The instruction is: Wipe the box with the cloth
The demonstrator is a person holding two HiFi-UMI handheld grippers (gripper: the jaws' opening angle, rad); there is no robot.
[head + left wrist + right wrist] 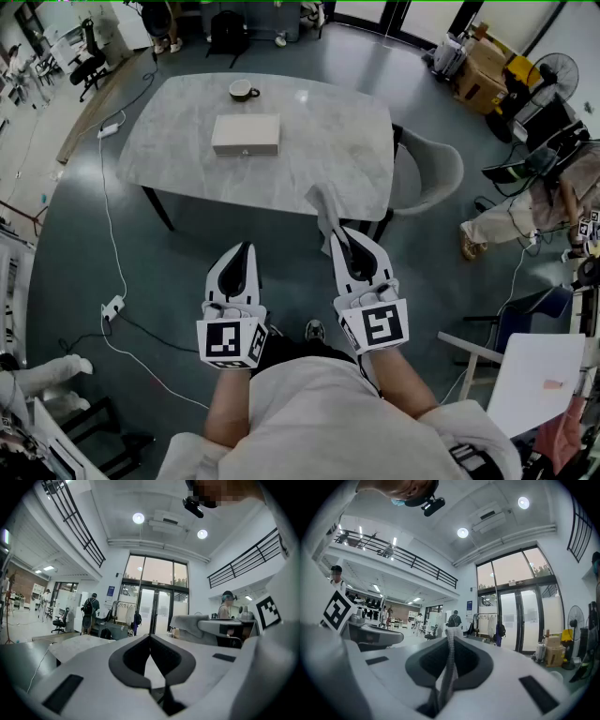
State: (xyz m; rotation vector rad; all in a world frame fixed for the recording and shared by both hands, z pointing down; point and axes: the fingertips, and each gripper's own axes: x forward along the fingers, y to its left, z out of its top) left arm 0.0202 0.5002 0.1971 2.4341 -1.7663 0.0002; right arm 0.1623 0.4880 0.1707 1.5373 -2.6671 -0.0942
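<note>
A flat beige box (246, 134) lies on the grey marble table (328, 141), well ahead of both grippers. My right gripper (339, 234) is shut on a grey cloth (326, 210), which sticks up past its tips near the table's front edge; in the right gripper view the cloth (449, 667) runs as a strip between the closed jaws. My left gripper (247, 248) hangs beside it over the floor, shut with nothing in it; its jaws meet in the left gripper view (150, 641).
A cup (243, 90) stands at the table's far edge behind the box. A grey chair (427, 173) sits at the table's right side. Cables (111, 253) trail over the floor on the left. A person (525, 211) sits at the far right.
</note>
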